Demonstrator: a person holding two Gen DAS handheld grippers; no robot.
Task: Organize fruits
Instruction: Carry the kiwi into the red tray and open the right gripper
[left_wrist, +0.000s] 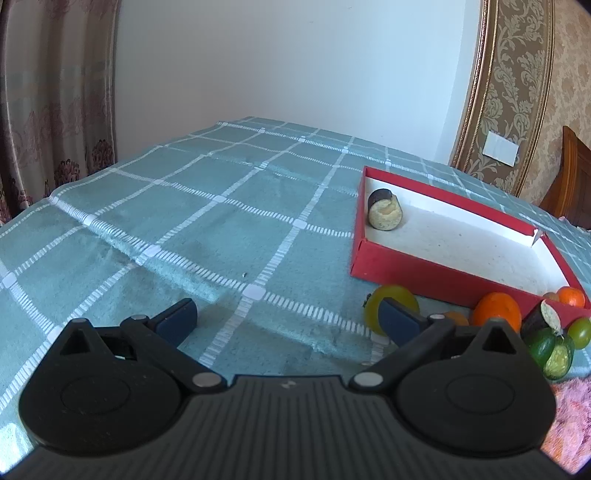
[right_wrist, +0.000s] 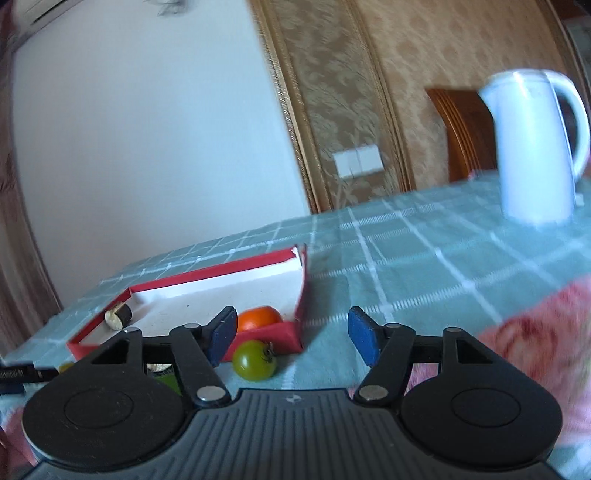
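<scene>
With both hand-held grippers carrying nothing, the step in hand looks like a re-approach between picks. No earlier view to compare.

Nearest, left hand-held gripper: jaws wide, only tablecloth between them. Its right pad overlaps a yellow-green fruit in the picture; contact can't be told.

Right hand-held gripper: jaws part open, nothing between the pads. A green tomato lies on the table just inside its left finger, low in the gap and not pinched. Picture is motion-blurred.

Loose pile sits just outside the near wall of the red box: an orange, a green grape-like fruit, cut green pieces, and a dark cut piece with a pale face leaning on the box corner.

Inside the box: a small orange-red fruit at the near corner and a dark-skinned cut piece at the far corner. Rest of the box floor is bare.

Beyond, a white kettle stands well apart from the box.

Judgement: early in the task, most fruit not yet boxed. Next move probably calls for centring the right jaws on the green tomato, dropping lower, closing gently (round, will roll), then lifting over the near wall.
</scene>
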